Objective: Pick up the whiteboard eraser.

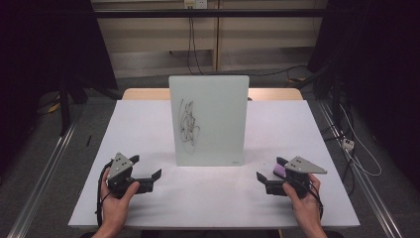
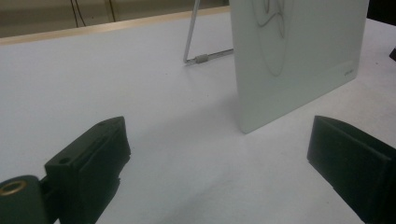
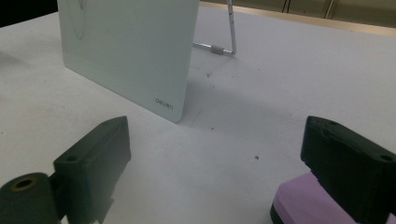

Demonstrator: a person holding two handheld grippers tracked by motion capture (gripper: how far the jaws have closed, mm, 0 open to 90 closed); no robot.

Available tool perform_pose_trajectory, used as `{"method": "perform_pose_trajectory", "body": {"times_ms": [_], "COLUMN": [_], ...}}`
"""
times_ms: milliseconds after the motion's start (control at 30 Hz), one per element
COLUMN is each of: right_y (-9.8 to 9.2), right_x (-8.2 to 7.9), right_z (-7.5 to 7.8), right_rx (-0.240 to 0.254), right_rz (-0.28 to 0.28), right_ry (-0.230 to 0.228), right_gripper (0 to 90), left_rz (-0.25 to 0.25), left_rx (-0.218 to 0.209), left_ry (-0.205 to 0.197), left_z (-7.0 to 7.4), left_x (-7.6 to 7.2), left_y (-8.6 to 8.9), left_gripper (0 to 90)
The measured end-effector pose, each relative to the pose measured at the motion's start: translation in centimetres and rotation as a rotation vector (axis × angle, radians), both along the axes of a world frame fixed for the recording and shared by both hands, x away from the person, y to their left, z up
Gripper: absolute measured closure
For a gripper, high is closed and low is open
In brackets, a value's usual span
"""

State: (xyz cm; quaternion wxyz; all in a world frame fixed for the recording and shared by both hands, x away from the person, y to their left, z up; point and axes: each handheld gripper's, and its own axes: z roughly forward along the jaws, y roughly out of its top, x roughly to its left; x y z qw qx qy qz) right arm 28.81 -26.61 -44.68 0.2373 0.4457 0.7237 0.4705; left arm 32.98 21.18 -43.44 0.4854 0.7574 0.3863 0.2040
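Note:
A white board (image 1: 210, 119) with a black scribble stands upright at the middle of the white table (image 1: 143, 124). A hand holds my left gripper (image 1: 147, 167) at the front left, pointing toward the board's left corner; its jaws are open with nothing between them (image 2: 219, 135). My right gripper (image 1: 270, 168) sits at the front right, facing the board's right corner (image 3: 130, 51). Its jaws also stand wide apart (image 3: 217, 133). A purple block (image 3: 303, 200) lies on the table under its right jaw, not gripped; it also shows beside that gripper (image 1: 279, 172).
A thin metal leg (image 2: 196, 46) props the board from behind (image 3: 229, 28). A wooden edge (image 1: 143, 93) runs along the table's far side. Cables and a white plug (image 1: 348, 144) lie on the floor at the right, and metal rails flank the table.

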Motion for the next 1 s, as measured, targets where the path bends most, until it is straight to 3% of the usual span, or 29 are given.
{"method": "perform_pose_trajectory", "body": {"times_ms": [333,400,467,767,833,1000], "right_y": [-0.4,-0.5,-0.7,-1.3,-2.1,-3.9], "right_x": [0.4,0.7,0.9,1.7,2.4,4.0], "right_z": [0.5,0.6,0.8,2.2,2.5,3.4], "right_rx": [0.012,-0.003,0.018,-0.071,-0.075,-0.069], "right_rz": [-0.001,-0.01,0.002,0.051,0.077,0.103], "right_ry": [0.024,0.05,0.064,0.096,0.129,0.15], "right_gripper": [9.5,8.0,7.9,6.1,6.6,5.8], "left_rz": [-0.014,-0.015,-0.016,-0.021,-0.023,-0.021], "left_rx": [0.004,0.011,0.012,0.004,0.004,0.001], "left_ry": [0.001,0.001,0.003,0.005,0.005,0.006], "left_z": [0.0,-0.1,-0.1,-0.2,-0.1,-0.1], "left_x": [-0.1,0.0,0.0,-0.1,-0.1,-0.1], "left_y": [-0.1,-0.1,-0.1,0.1,0.1,0.2], "left_gripper": [5.4,5.4,5.4,5.4,5.4,5.4]}}
